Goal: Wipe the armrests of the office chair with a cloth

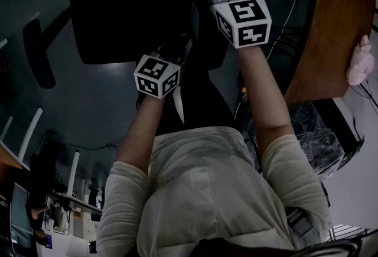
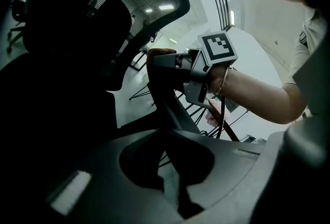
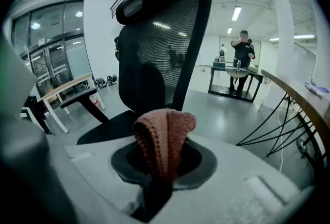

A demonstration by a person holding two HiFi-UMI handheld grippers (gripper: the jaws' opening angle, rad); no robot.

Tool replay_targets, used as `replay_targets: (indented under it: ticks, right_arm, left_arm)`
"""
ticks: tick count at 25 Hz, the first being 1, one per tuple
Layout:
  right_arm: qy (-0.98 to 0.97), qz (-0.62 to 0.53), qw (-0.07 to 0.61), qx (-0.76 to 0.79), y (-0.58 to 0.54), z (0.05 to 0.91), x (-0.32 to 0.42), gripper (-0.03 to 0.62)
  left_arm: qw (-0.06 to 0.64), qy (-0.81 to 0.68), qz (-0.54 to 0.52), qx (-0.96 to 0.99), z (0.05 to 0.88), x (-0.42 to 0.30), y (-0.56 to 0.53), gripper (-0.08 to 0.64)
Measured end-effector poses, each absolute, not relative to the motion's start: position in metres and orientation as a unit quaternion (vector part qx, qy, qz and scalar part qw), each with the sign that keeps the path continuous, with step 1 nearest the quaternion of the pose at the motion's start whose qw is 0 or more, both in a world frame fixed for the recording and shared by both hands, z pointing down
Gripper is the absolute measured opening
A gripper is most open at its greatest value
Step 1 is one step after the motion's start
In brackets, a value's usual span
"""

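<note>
Armrest first: the far armrest lies at the left of the head view, a dark bar well apart from both tongs. Beside it is the black seat of the office chair, dim in this light.

Just right of the seat, the left tongs are pressed together on the near armrest. In the left gripper view this armrest rises as a dark bar from between the jaws. The marker cube and the person's bare forearm trail back toward the body.

Farther along the same bar are the right tongs, pinching the cloth. The cloth is a reddish knitted piece, folded, and it stands up out of the jaws in a rounded hump. In the left gripper view it sits at the far end of the near armrest and seems to touch it, though the dark makes the contact hard to judge. In the right gripper view the mesh backrest stands beyond the cloth.

At the right edge of the head view is a wooden desk with a pink soft thing on it, well apart from the tongs.
</note>
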State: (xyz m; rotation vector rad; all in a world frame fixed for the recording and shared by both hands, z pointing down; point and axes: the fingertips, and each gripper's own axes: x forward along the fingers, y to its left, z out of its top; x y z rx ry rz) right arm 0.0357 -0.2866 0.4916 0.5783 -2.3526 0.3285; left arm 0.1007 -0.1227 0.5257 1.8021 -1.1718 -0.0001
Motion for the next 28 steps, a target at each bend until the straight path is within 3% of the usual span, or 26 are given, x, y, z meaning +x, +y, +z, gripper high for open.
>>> replay_targets:
  ticks: [11,17,23,28]
  right_arm:
    - [-0.91,0.149,0.292,0.252,-0.248,0.478,-0.003,0.057]
    - [-0.912,0.161,0.27,0.263,-0.231,0.474,-0.01,0.057]
    - [-0.909,0.228,0.202,0.285,-0.215,0.466,-0.019,0.057]
    - [-0.87,0.269,0.204,0.36,-0.208,0.482,0.001,0.057]
  left_arm:
    - [0.471,-0.504,0.005,0.724,0.531,0.034,-0.102,0.012]
    - [0.472,-0.476,0.013,0.742,0.528,0.035,-0.097,0.012]
    - [0.476,-0.448,0.024,0.757,0.526,0.033,-0.085,0.012]
    - [0.47,-0.436,0.029,0.767,0.521,0.022,-0.082,0.012]
